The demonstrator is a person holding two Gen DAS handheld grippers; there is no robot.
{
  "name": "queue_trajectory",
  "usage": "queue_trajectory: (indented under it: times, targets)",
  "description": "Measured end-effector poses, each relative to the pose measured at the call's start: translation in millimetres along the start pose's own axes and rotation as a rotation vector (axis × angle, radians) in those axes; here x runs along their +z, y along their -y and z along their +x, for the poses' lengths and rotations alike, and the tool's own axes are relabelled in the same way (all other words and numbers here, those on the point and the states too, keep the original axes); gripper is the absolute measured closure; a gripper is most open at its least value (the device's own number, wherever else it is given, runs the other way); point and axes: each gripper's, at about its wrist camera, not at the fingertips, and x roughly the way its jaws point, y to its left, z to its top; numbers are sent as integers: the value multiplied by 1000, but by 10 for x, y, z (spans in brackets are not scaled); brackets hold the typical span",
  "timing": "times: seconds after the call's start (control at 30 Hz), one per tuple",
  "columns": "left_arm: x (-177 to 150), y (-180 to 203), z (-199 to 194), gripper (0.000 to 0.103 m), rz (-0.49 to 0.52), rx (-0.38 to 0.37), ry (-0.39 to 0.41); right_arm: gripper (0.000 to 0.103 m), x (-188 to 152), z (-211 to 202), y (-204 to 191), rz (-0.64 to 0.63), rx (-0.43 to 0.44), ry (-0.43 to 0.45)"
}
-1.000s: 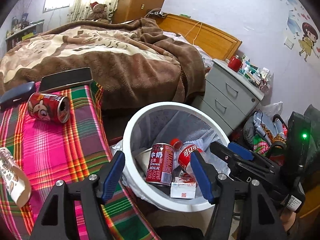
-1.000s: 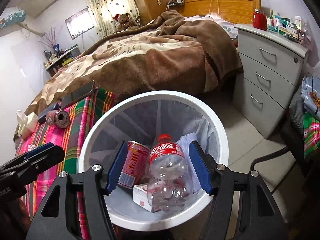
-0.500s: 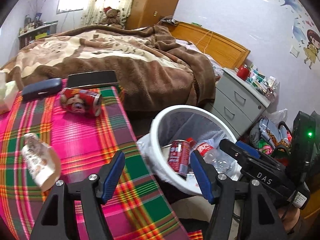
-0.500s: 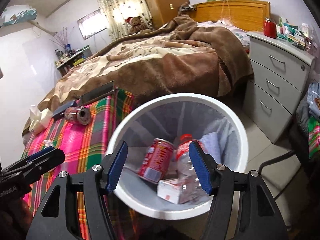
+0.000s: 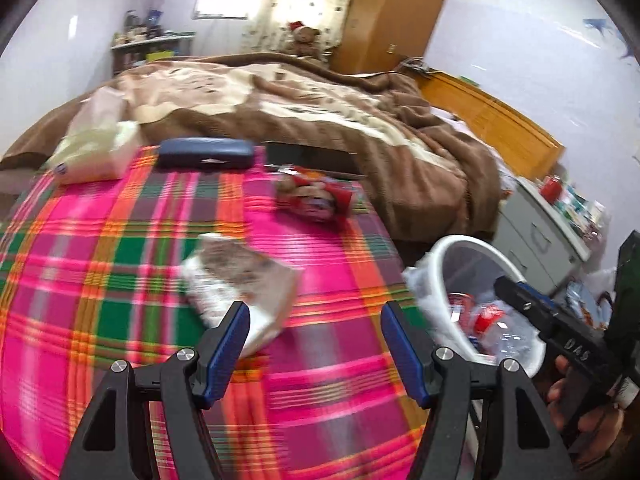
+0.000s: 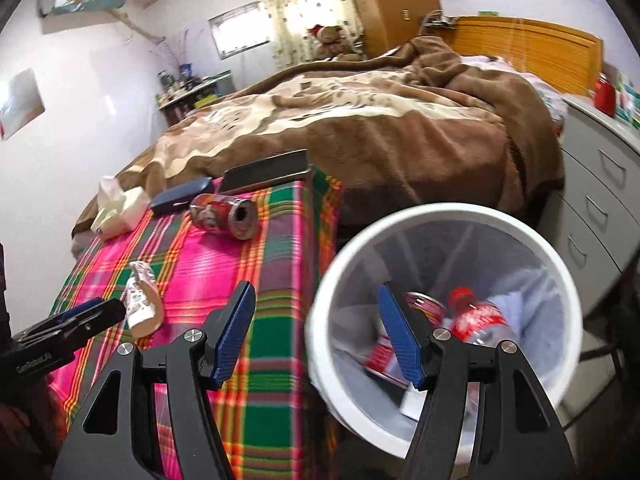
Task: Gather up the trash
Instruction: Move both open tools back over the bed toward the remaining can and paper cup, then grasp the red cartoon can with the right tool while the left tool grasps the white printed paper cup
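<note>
Trash split between bin and desk. White bin point(image 6: 440, 224) stands on the floor just beside the desk's edge; inside it a red can point(image 6: 424, 304), a clear plastic bottle with red cap and label point(image 6: 480, 320) and a small white carton, partly hidden behind the tool fingers. So part of the job looks done.

Left on the plaid-covered desk point(image 5: 120, 280): a crumpled paper cup or wrapper point(image 5: 240, 280), lying on its side near the front, and a dented red can point(image 6: 224, 212) on its side further back. View of the cup is blurred, so can't say exactly what it is. Judged: two pieces to go.

Probably not trash: dark blue case point(image 5: 204, 152), phone or tablet point(image 6: 264, 172), tissue pack point(image 5: 92, 148) at the far desk edge.

Left tool point(image 5: 316, 344) released, nothing between its fingers, over the desk with the cup just beyond its left finger. Right tool point(image 6: 316, 336) released too, empty, straddling desk edge and bin rim.
</note>
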Motion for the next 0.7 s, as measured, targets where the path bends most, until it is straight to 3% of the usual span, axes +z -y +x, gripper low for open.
queue_trajectory:
  times: [0.3,0.6,0.7]
  targets:
    - [62,-472,33,31,-102,44,-4,38,189,294,-351,-120,53,-15]
    - [55,-662,352,31,-153,82,-90,38,381,647,-554,-212,119,-29]
    - [17,-682,460,31,-171,58,-114,38,425,774,-641,-256,122,-32]
